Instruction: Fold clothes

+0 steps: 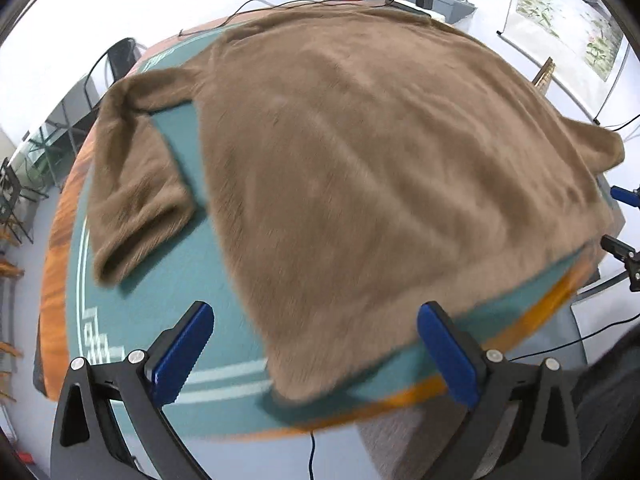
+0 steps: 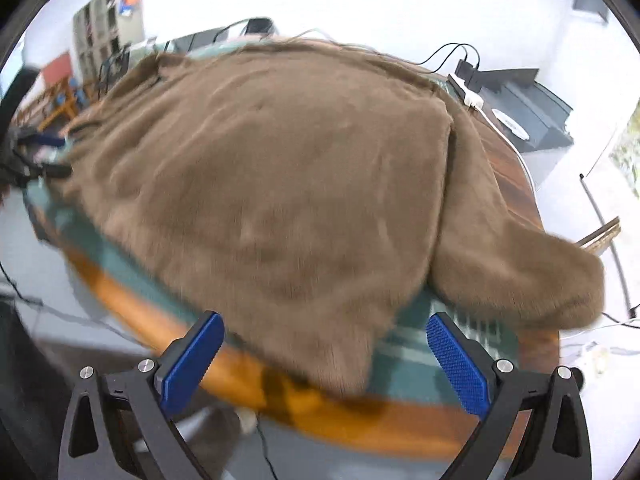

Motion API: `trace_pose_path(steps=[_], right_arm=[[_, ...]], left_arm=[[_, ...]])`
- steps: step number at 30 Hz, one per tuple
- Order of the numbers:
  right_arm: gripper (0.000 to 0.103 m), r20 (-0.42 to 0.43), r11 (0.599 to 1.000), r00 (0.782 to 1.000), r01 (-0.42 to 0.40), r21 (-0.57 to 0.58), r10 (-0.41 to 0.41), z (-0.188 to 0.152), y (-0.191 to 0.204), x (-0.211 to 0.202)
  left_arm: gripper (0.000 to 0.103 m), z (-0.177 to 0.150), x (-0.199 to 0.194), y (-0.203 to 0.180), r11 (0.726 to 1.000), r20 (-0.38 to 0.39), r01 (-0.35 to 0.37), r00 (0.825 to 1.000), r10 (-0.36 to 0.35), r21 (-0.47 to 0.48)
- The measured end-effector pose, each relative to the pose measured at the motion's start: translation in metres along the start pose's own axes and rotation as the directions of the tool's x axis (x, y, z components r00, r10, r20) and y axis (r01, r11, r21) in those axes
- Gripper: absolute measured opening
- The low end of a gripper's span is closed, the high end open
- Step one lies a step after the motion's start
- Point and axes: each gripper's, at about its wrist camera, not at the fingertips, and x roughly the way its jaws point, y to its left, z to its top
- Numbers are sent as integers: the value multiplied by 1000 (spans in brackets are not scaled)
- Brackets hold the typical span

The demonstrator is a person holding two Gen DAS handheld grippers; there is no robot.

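A fuzzy brown sweater [image 1: 352,152] lies spread flat on a table with a green mat [image 1: 168,288], one sleeve [image 1: 132,184] bent down at its left side. My left gripper [image 1: 314,350] hangs open just above the sweater's near hem corner, nothing between its blue pads. In the right wrist view the same sweater [image 2: 280,184] fills the frame, its other sleeve [image 2: 516,264] hanging toward the table's right edge. My right gripper [image 2: 324,360] is open over the hem corner that droops across the table's wooden rim [image 2: 248,384]. The right gripper's tips [image 1: 622,220] show at the left view's far right.
The table's orange wooden rim [image 1: 416,392] runs close in front of both grippers. A power strip with chargers [image 2: 466,88] and cables lies at the table's far edge. Grey cabinets [image 2: 532,108], a chair [image 1: 120,58] and a wall hanging [image 1: 568,12] stand around the table.
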Motion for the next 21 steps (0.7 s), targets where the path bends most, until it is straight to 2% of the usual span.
trace_pose_path(steps=[4, 6, 11, 13, 16, 18, 19, 20, 21], right_arm=[[103, -58, 1000, 998, 23, 2, -22, -21, 2, 5], [103, -58, 999, 998, 32, 26, -30, -22, -5, 6], [103, -36, 988, 992, 126, 94, -123, -12, -13, 14], [103, -15, 973, 986, 167, 158, -167, -6, -22, 14], [103, 28, 952, 984, 163, 259, -176, 2, -37, 7], [96, 53, 938, 983, 152, 310, -177, 6, -45, 4], [83, 53, 939, 983, 154, 307, -178, 8, -45, 4], [65, 49, 942, 984, 151, 299, -173, 9, -45, 6], [56, 44, 945, 985, 148, 292, -167, 10, -44, 7]], left_arm=[[102, -23, -2, 3, 1000, -24, -11, 1000, 10, -26], [102, -27, -2, 2, 999, -26, -22, 999, 21, -34], [102, -22, 0, -1, 998, -7, -43, 999, 43, -45], [102, -22, 3, -1, 997, -10, -55, 998, 55, -50], [102, -25, 4, 3, 994, -13, -75, 997, 74, -75], [102, -31, 12, 6, 990, -16, -84, 996, 82, -115], [102, -31, 13, 9, 987, -13, -73, 997, 72, -144], [102, -31, 13, 12, 983, -10, -63, 998, 62, -173], [102, -31, 14, 15, 978, -6, -52, 999, 52, -202]])
